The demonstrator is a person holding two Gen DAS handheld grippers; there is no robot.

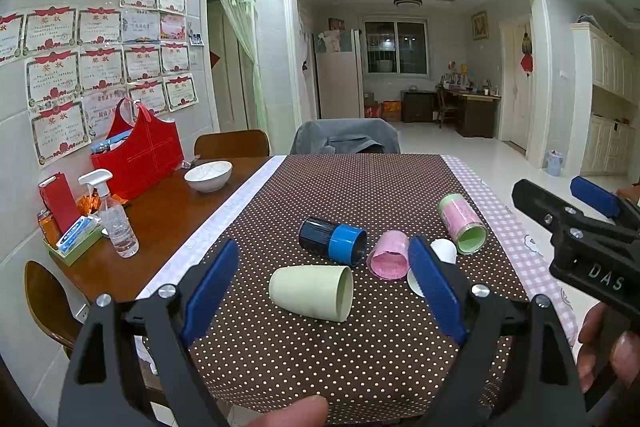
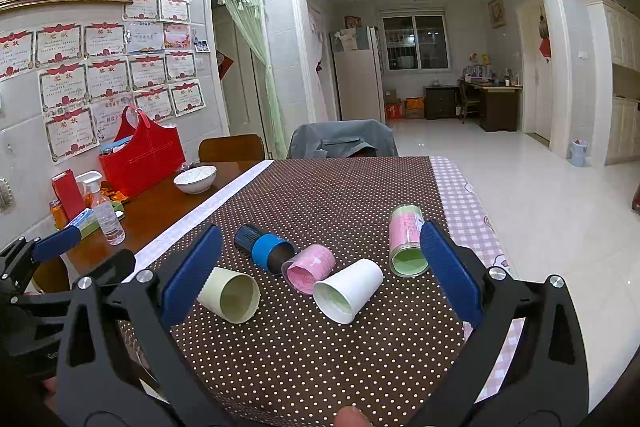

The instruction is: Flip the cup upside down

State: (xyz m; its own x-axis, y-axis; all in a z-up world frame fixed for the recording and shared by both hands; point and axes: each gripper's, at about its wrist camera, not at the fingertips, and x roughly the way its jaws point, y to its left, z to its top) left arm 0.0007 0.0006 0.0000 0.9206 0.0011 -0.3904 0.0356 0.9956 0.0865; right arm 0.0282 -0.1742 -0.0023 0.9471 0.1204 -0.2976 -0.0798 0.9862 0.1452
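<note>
Blue-padded left tool (image 1: 324,291) and right tool (image 2: 320,275) gape wide, empty

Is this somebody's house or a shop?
Most likely a family home's dining room: a cloth-covered dining table with chairs, award certificates on the wall, and a fridge in the next room.

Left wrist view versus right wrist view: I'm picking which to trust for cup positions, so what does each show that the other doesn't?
Only the left wrist view shows the pale green cup side-on, unobstructed. Only the right wrist view shows the white cup whole; on the left it hides behind a finger. Both show the blue cup, small pink cup and tall pink cup lying on the dotted tablecloth, with left gripper and right gripper open.
</note>
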